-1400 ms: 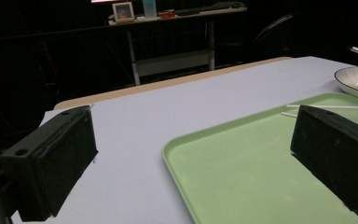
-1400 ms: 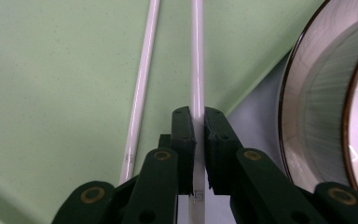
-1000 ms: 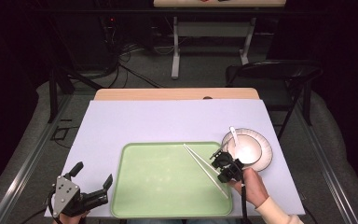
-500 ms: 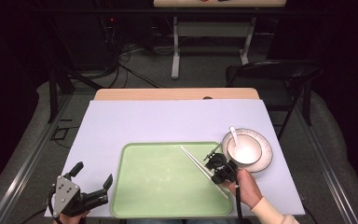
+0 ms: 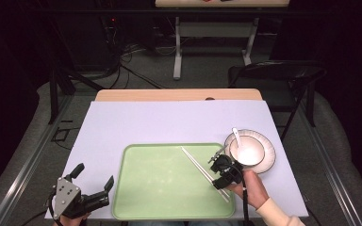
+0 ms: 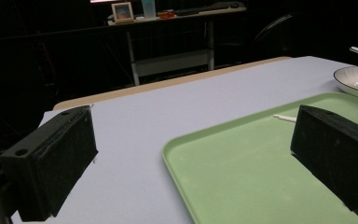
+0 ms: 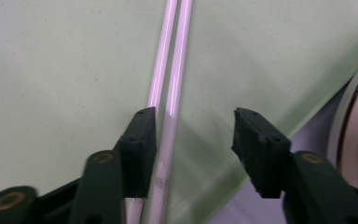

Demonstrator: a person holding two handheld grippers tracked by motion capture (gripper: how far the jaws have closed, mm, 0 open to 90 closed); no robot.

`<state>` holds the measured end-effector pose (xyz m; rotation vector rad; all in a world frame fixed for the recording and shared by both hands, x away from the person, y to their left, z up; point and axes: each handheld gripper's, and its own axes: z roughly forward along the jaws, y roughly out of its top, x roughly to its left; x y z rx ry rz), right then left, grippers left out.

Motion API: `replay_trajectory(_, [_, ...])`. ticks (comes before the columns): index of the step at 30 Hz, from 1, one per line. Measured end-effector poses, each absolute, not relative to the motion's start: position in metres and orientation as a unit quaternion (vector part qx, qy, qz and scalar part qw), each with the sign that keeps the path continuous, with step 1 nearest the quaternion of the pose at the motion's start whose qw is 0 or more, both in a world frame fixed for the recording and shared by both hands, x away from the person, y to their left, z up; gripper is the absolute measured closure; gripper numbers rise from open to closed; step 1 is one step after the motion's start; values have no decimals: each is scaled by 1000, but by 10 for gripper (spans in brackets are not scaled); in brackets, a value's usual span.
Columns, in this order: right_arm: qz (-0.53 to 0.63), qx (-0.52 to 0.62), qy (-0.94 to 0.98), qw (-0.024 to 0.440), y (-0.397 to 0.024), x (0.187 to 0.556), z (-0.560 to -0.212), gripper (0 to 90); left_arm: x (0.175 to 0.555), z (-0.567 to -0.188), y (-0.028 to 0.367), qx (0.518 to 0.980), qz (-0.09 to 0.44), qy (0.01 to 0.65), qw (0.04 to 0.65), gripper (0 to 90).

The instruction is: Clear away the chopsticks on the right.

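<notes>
1. Two white chopsticks (image 5: 202, 170) lie side by side on the green tray (image 5: 160, 188), slanting from the tray's middle toward its near right corner
2. In the right gripper view the pair (image 7: 170, 79) runs straight up the picture, and a few small dark marks sit on the chopstick nearest the left jaw, too blurred to read
3. Right gripper (image 5: 222, 175) is low over the chopsticks near the tray's right edge; its jaws are spread, the left one against the chopsticks and the right one standing apart over the tray's rim, so nothing is pinched
4. A person's right hand (image 5: 253, 188) holds that gripper from behind, with a light sleeve at the wrist
5. Left gripper (image 5: 93, 184) sits at the near left corner of the table, beside the tray's left edge, with its jaws wide apart and nothing between them
6. A white bowl (image 5: 246, 151) with a white spoon (image 5: 236, 136) in it stands on a white plate (image 5: 267, 160) just right of the tray
7. A pale lilac cover (image 5: 169, 122) lies over the table
8. No brand or label can be read on any of these things
</notes>
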<state>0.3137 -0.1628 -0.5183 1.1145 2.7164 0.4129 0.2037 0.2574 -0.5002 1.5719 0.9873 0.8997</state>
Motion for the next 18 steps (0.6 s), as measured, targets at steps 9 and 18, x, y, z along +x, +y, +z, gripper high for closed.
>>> replay_trajectory(9, [211, 336, 907, 140, -182, 309, -499, 134, 204, -500, 257, 656, 374, 410, 511, 0])
replay_trajectory(18, [272, 311, 893, 177, -208, 296, -481, 66, 204, -500, 257, 656, 374, 411, 510, 0])
